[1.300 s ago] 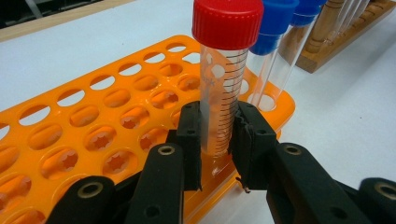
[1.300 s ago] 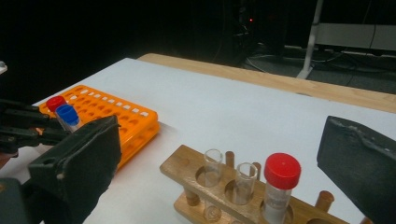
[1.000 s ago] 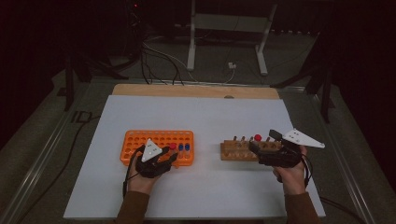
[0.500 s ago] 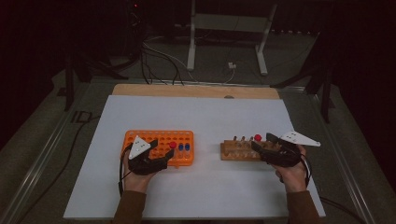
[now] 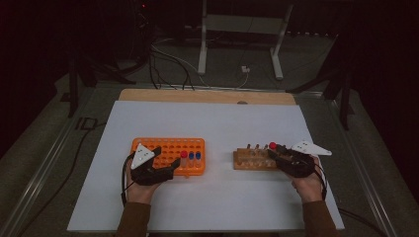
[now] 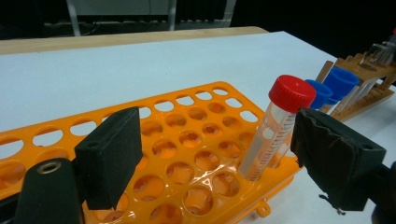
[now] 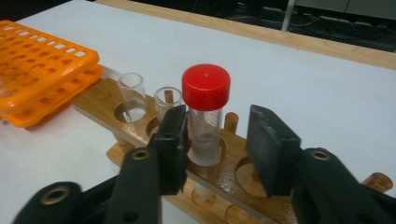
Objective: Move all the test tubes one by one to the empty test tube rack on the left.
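Note:
An orange rack (image 5: 168, 147) holds a red-capped tube (image 6: 275, 126) and two blue-capped tubes (image 6: 341, 81) at its right end. My left gripper (image 6: 219, 140) is open at that rack; its jaws have just been opening, and the red-capped tube stands upright between them, close to the right pad (image 6: 327, 149) and free of the left one. On the wooden rack (image 7: 107, 105) stands another red-capped tube (image 7: 205, 107). My right gripper (image 7: 220, 133) straddles it. Its jaws have just been closing: the left pad (image 7: 175, 128) is against the tube, the right pad stands off with a gap.
Two empty glass tubes (image 7: 131, 91) stand in the wooden rack to the left of the red-capped one. Both racks sit on a white sheet (image 5: 217, 123) over a wooden table (image 5: 207, 95). Cables and a metal stand (image 5: 202, 44) lie on the floor beyond the far edge.
The right gripper has sunk onto the right end of the wooden rack around the red-capped tube. The left hand has stayed at the orange rack, shifting only slightly.

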### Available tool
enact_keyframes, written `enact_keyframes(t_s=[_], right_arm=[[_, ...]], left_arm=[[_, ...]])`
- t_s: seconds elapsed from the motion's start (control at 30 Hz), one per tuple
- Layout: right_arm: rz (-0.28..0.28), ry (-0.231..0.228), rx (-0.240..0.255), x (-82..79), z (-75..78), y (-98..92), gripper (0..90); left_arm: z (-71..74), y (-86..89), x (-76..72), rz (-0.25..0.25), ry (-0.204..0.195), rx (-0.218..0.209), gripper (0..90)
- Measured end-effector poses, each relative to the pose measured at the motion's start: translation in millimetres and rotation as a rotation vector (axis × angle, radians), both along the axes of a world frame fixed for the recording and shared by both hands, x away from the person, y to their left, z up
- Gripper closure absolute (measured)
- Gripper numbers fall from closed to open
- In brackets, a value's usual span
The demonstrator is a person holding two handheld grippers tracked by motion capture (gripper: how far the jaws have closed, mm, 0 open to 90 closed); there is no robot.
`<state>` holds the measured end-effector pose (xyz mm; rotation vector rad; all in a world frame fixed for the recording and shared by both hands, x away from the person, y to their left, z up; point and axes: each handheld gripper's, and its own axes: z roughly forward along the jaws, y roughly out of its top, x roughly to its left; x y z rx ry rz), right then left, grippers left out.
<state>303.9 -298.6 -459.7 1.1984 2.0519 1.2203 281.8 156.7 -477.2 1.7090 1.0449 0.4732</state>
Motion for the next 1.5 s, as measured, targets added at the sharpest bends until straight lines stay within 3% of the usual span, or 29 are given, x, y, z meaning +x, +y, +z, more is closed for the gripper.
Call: enact_keyframes(t_s=[0.1,0.27,0.6,0.87,1.33,1.5], right_arm=[[-0.002,0.007,0.002,2.4,-2.7,0.7,64.8],[0.004,-0.002,0.005,3.9,-4.2,3.3,70.0],[0.005,-0.017,0.007,2.6,-2.5,4.4,74.4],[-0.007,-0.043,0.023,-0.3,4.7,3.2,74.6],[-0.028,-0.112,0.053,-8.6,29.4,1.9,74.7],[-0.024,-0.139,0.064,-13.9,41.1,2.3,74.7]], left_arm=[[1.6,0.1,-0.8,0.003,-0.011,-0.008,13.9],[3.5,0.2,-1.2,0.029,-0.021,-0.004,0.3],[6.9,2.1,-2.6,0.058,-0.053,0.023,0.3],[7.3,4.9,-2.0,0.074,-0.041,-0.021,0.2],[15.1,2.2,-2.9,0.069,-0.037,-0.041,0.3],[20.7,0.3,-5.0,0.070,-0.055,-0.045,1.1]])
